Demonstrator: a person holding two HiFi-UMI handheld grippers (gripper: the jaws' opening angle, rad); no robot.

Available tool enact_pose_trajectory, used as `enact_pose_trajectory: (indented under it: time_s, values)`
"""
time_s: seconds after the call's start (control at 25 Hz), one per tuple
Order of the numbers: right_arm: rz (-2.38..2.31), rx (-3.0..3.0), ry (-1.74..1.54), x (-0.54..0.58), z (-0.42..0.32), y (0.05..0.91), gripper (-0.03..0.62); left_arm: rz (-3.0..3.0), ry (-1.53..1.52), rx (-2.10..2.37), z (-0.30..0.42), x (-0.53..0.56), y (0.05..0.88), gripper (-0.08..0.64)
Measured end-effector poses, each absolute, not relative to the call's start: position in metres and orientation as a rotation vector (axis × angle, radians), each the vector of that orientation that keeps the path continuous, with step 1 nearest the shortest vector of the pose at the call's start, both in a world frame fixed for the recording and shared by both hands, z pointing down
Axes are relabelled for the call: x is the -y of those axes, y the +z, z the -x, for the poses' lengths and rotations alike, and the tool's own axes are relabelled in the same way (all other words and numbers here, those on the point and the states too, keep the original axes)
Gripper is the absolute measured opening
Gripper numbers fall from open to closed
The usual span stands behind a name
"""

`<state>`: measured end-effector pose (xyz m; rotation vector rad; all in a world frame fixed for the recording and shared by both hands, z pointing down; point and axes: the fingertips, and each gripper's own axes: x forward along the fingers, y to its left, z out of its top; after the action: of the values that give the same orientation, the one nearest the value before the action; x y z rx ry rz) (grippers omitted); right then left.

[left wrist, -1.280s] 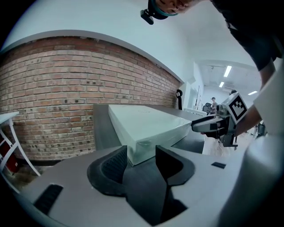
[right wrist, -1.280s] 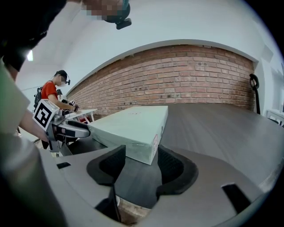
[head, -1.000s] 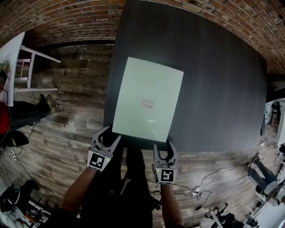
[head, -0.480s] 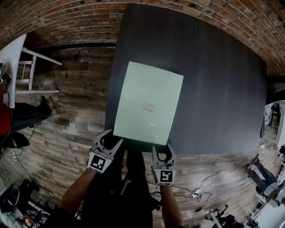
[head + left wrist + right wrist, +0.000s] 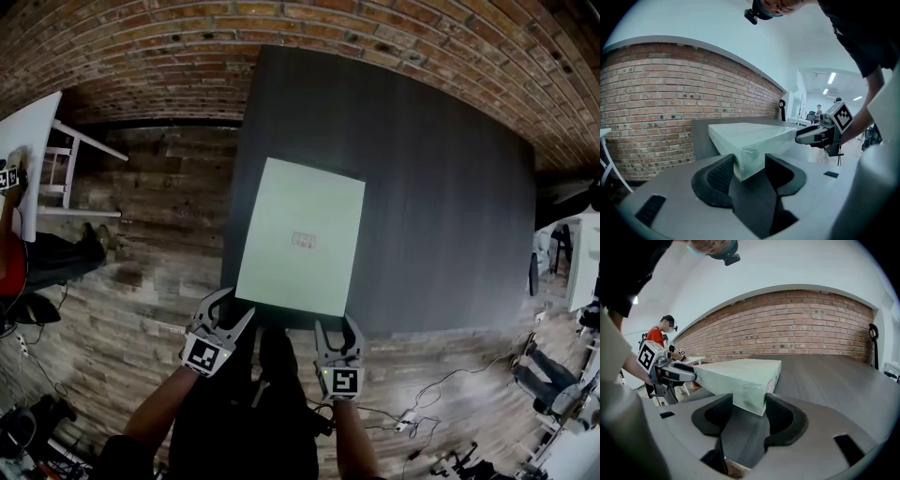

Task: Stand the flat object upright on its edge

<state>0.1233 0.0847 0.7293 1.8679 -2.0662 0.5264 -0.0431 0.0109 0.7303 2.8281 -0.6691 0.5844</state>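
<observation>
Gripping the box (image 5: 300, 234) at both near corners, you have the left gripper (image 5: 232, 307) on the left corner and the right gripper (image 5: 337, 325) on the right one. In the left gripper view the corner of the box (image 5: 750, 138) sits between the pads of that gripper (image 5: 750, 161) and touches both. Those jaws have just been opening slightly. In the right gripper view the other corner of the box (image 5: 740, 376) is clamped between the dark, ribbed pads of your right gripper (image 5: 749, 401).

From your head view the box lies lengthwise away from you on the table (image 5: 441, 187). Its near edge is just inside the table's near edge, and its far edge is around the middle of the top. The near end appears lifted a little off the surface.

The box is a flat, pale green rectangle with square edges, and a glossy clear film is pulled tight over its corners. A small reddish label (image 5: 302, 241) sits at the centre of its top face. The table is matt, dark grey and smooth.
</observation>
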Motion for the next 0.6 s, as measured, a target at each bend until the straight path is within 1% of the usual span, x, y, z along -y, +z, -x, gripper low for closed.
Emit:
enact_pose_trajectory:
  time_s: [0.6]
  values:
    - [-1.912, 2.103, 0.452, -0.064, -0.119, 0.647, 0.222, -2.861, 0.486, 0.616, 0.050, 0.002, 0.652, 0.221]
